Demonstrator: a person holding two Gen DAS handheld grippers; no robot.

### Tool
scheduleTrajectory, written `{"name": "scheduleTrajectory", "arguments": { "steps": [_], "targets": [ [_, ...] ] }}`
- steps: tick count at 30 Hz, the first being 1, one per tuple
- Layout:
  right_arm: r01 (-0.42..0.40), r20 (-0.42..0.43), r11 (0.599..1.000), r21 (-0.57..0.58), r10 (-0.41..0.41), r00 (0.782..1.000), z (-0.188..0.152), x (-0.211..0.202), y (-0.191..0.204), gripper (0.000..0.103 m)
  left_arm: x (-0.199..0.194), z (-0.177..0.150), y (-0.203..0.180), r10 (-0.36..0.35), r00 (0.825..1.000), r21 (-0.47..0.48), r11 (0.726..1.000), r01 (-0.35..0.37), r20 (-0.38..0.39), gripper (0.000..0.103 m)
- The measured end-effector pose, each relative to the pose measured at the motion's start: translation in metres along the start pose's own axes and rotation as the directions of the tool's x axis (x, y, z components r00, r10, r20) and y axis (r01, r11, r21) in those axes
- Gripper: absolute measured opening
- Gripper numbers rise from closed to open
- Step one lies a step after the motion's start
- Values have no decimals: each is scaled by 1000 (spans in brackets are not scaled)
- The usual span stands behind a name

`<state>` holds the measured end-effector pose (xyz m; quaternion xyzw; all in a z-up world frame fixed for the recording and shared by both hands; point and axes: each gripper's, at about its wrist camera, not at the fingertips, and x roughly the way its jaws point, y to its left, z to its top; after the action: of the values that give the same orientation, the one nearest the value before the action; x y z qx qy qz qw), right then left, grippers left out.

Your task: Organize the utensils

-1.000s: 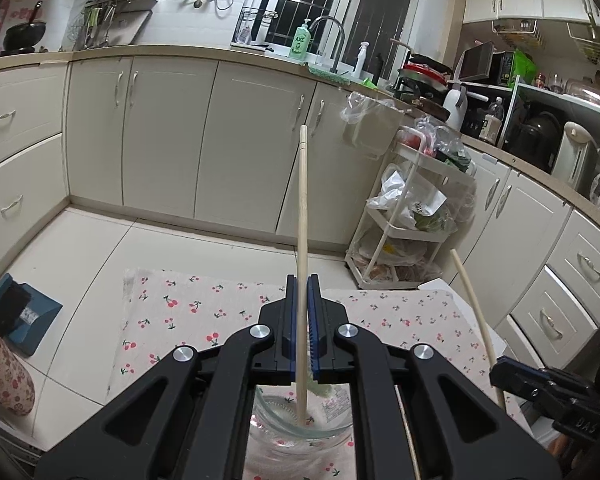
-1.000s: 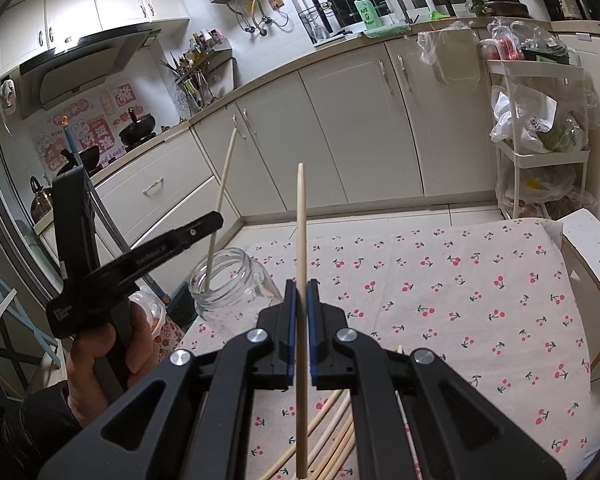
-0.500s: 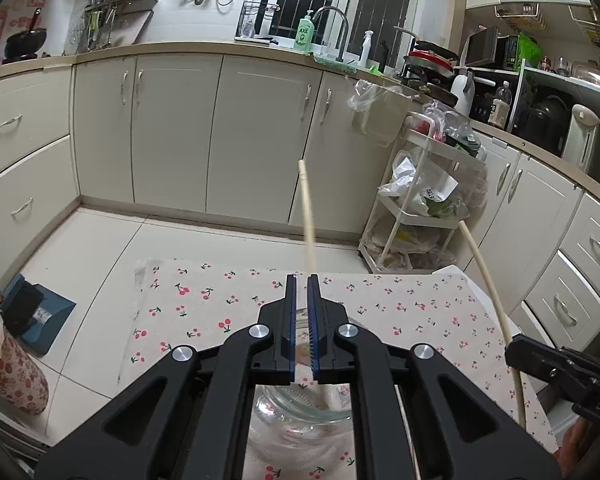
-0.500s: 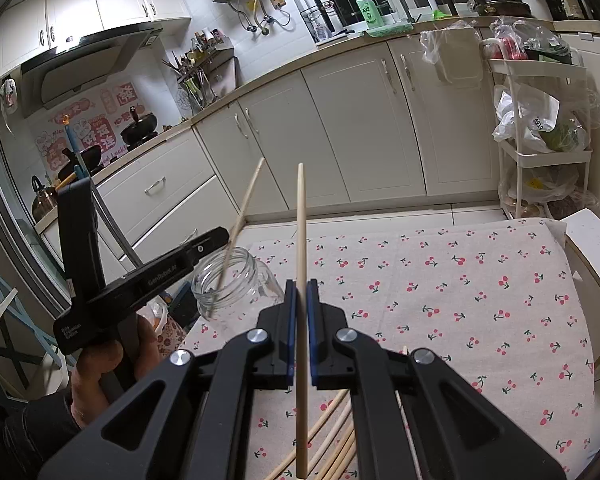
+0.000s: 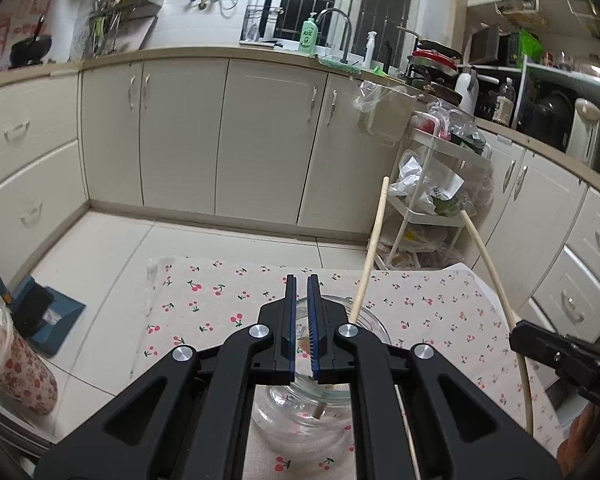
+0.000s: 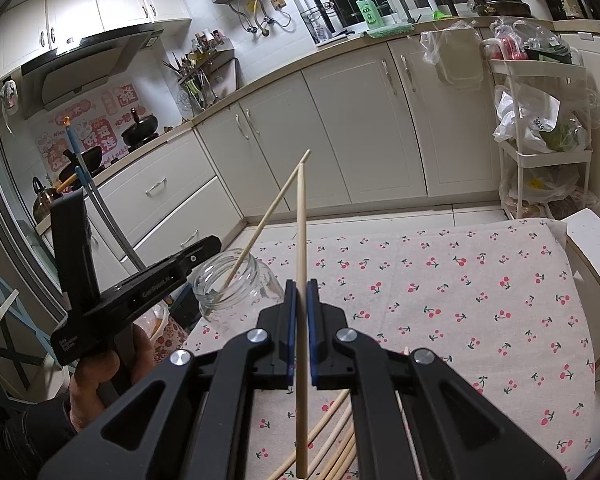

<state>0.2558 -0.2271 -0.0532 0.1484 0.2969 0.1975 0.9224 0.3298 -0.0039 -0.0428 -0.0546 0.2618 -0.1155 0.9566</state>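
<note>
Cherry-print tablecloth (image 6: 480, 280) under jar (image 6: 236, 280), chopsticks (image 6: 336, 440)

Glass jar (image 6: 236, 286) on tablecloth (image 6: 460, 280), near its left corner; one chopstick (image 6: 268, 220) in jar, leaning right over rim; loose chopsticks (image 6: 332, 444) on tablecloth right of jar, nearer camera; cabinets (image 6: 340, 132) behind jar, across floor; rack (image 6: 540, 136) far right of jar, against cabinets
</note>
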Motion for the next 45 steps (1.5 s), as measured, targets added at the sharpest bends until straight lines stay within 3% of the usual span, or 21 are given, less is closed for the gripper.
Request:
{"name": "scheduleTrajectory", "arguments": {
  "steps": [17,22,26,29,31,34,40,45],
  "targets": [
    [8,10,1000,16,-8,1000,3,-7,-9,6,-8,-4,-20,-21,1000,55,998,22,-23,5],
    [9,11,1000,19,-9,1000,4,-8,-10,6,-7,13,-19,-35,999,48,998,36,-13,5],
    [9,15,1000,20,-9,1000,5,-11,-9,6,6,34,-12,-86,994,21,996,87,-60,6],
    [9,18,1000,22,-9,1000,6,-12,-10,6,15,44,-13,-116,987,29,992,120,-111,27],
    [10,21,1000,24,-10,1000,6,-14,-10,6,18,47,-17,-123,983,60,989,132,-136,53],
    [9,25,1000,26,-10,1000,8,-15,-11,6,23,54,-23,-110,980,112,985,130,-164,67],
    [8,30,1000,29,-8,1000,10,-17,-12,6,45,62,-33,-109,965,154,977,148,-239,68],
    [12,33,999,35,-13,999,10,-18,-15,6,70,72,-28,-115,953,96,984,147,-281,68]
  ]
}}
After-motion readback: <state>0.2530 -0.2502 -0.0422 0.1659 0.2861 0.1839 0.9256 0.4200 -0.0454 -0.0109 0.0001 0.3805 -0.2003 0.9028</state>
